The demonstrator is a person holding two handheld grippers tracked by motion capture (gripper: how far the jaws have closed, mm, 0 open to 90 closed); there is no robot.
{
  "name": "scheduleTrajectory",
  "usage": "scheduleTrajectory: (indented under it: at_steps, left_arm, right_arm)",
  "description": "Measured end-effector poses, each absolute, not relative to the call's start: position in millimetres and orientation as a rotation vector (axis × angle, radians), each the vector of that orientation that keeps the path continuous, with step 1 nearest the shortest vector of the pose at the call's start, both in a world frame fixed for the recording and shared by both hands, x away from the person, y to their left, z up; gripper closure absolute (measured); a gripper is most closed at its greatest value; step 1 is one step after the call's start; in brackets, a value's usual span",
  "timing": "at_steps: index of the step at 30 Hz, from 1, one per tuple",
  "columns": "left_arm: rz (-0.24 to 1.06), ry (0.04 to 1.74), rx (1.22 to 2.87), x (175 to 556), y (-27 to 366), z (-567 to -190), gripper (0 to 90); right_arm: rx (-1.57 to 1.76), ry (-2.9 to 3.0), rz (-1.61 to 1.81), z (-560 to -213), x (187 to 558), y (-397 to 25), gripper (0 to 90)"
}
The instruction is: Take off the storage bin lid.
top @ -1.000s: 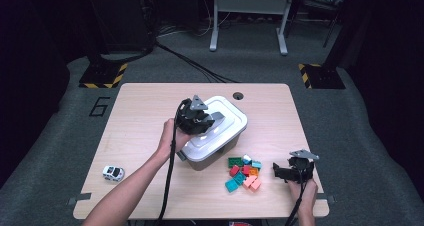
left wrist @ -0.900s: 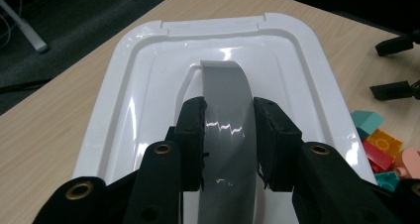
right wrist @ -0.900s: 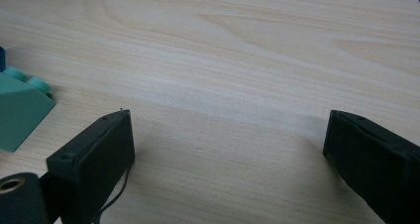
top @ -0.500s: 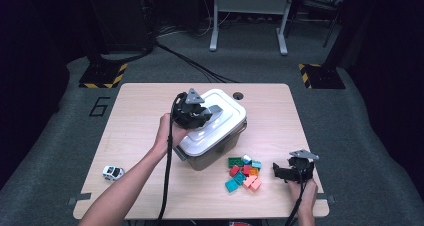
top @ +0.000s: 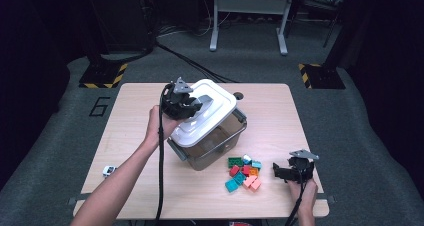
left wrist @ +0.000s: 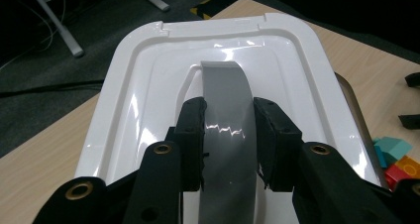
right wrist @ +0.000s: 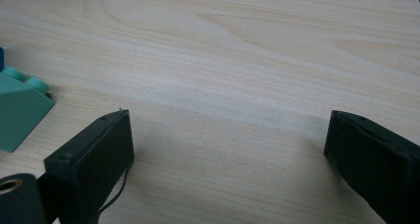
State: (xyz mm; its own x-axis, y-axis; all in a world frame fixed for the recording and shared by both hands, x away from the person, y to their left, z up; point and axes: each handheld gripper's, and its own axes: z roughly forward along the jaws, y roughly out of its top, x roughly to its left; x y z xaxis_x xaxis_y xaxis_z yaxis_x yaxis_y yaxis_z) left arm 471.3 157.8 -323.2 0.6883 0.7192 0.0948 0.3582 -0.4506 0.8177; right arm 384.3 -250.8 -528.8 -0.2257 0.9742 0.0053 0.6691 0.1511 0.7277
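High view: bin tilted by its handle

Left gripper [top: 192, 103] was clamped on the grey handle [left wrist: 225, 110] of the white lid [top: 207, 111], bin [top: 215, 136] tipped mid-table. Right gripper [top: 282, 172] rested spread beside bricks [top: 243, 172]. A "6" [top: 100, 106] marked the floor.

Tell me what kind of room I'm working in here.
Probably a lab or recording studio, not a home: a lone wooden table on grey carpet, hazard-striped floor mats, a metal stand, cables trailing into a dark surround.
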Motion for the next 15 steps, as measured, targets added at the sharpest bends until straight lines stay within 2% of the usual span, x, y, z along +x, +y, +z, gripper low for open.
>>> scheduleTrajectory:
  at_steps: [15]
  left_arm:
    - [0.62,0.926,2.048,487,195,-314,66.4]
  right_arm:
    - [1.562,1.961,0.852,-529,384,-251,4.3]
